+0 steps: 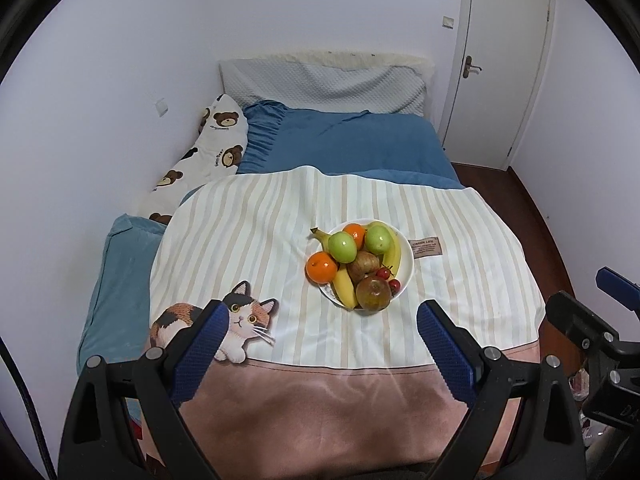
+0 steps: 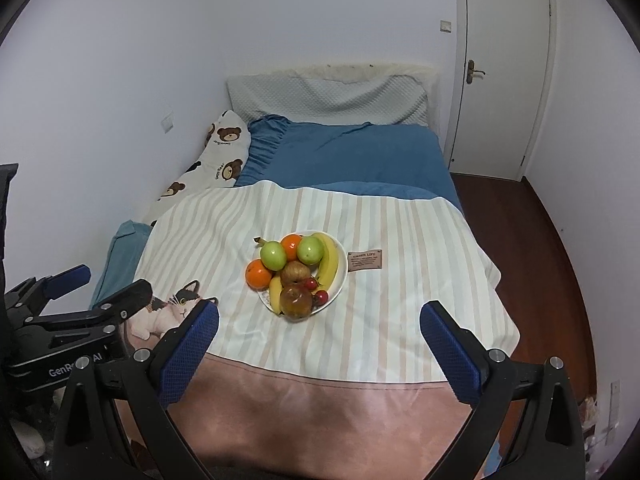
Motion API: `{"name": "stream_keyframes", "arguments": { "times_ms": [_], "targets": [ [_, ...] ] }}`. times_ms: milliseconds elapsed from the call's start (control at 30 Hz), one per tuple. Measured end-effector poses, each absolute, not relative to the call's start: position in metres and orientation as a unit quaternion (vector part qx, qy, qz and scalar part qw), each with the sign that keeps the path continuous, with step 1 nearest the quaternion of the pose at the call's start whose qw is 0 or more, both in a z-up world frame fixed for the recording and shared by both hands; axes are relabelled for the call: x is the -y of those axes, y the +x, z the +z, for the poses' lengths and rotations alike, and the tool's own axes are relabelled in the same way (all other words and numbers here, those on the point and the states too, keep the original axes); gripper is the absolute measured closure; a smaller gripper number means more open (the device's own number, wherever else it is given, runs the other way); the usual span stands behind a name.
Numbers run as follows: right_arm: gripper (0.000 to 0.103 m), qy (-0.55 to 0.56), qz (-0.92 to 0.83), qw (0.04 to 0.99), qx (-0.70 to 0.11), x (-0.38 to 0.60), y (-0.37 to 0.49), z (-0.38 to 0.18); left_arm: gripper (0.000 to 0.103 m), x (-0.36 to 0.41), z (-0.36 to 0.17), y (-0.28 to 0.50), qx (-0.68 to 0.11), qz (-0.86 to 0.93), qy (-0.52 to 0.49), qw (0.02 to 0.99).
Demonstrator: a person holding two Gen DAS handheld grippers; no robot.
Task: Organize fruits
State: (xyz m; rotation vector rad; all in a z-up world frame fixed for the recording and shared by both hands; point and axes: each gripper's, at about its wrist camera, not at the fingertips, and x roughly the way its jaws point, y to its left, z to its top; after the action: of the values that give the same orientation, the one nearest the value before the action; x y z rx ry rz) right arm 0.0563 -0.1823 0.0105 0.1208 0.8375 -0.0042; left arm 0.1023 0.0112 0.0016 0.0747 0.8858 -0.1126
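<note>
Both grippers — left gripper (image 1: pixel 320 344) and right gripper (image 2: pixel 320 344) — hang with jaws spread wide and empty, well short of the white plate (image 1: pixel 406 258) piled with fruit on the striped blanket (image 1: pixel 248 240). Likely hazards: the orange (image 1: pixel 321 267) overhanging the rim rolls off if nudged; the soft bedding lets the plate tip under pressure.
</note>
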Motion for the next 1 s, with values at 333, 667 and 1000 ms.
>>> {"name": "stream_keyframes", "arguments": {
  "times_ms": [333,667,1000],
  "targets": [
    [0.0,0.063,-0.023,0.91,-0.408,0.188,0.08,-0.013,0.004,-0.009,-0.014,0.121,-0.423,-0.054,0.028,0.904],
    [0.0,0.069,-0.033,0.905,-0.418,0.189,0.115,-0.046,0.001,-0.007,-0.036,0.148,-0.424,-0.038,0.037,0.904],
    [0.0,0.069,-0.042,0.901,-0.425,0.194,0.127,-0.057,0.001,-0.006,-0.045,0.155,-0.431,-0.037,0.04,0.901]
  ]
}}
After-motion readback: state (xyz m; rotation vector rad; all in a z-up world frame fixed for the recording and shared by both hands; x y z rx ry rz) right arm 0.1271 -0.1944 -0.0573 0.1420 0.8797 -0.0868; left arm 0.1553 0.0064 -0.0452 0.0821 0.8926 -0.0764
